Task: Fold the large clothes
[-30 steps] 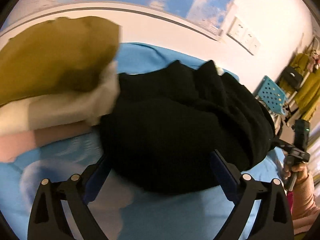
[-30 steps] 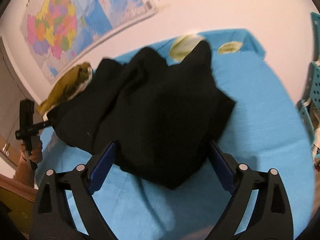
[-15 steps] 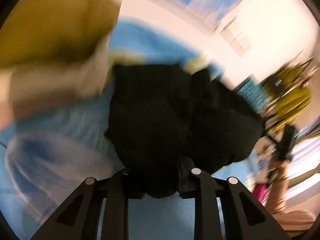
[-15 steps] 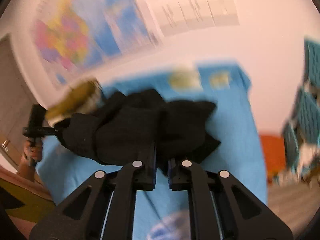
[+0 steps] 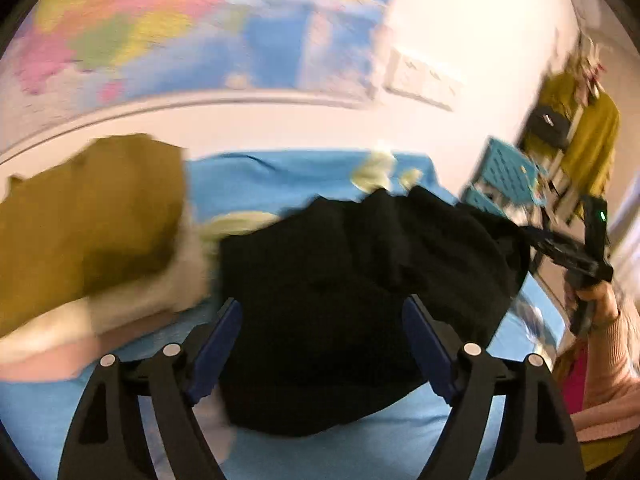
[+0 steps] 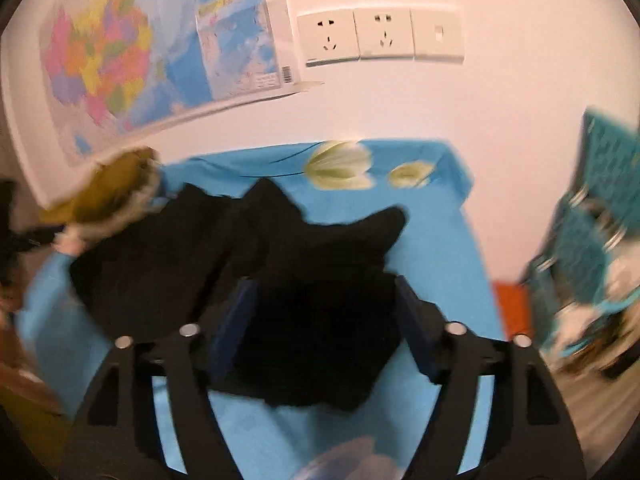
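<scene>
Garment: a black garment (image 5: 340, 312) lies bunched in a heap on the blue sheet (image 5: 280, 176), near the middle of the bed, with loose corners pointing toward the far wall.
Left claw: the left gripper (image 5: 322, 344) is opening, its blue pads spread on either side of the near edge of the heap; no pinch on the cloth shows, so I read it as released.
Right claw: the right gripper (image 6: 324, 328) is opening too, pads apart on either side of the dark cloth and gripping nothing that I can see.
Other clothes: a stack (image 5: 84, 232) with an olive piece on top sits at the far left, just beside the black heap.
Step in hand: judged from the heap, the cloth needs spreading flat before any fold.
Doing it well: each claw should take a single layer at a separate corner or hem, not a bunched handful; then draw the two apart until the fabric lies smooth. Keep clear of the stack on the left so it is not dragged.
Writing: a colourful wall map (image 6: 132, 44) and wall sockets (image 6: 380, 36) are on the far wall; the map has print and a barcode, too blurred to read.
Brands: none legible.
</scene>
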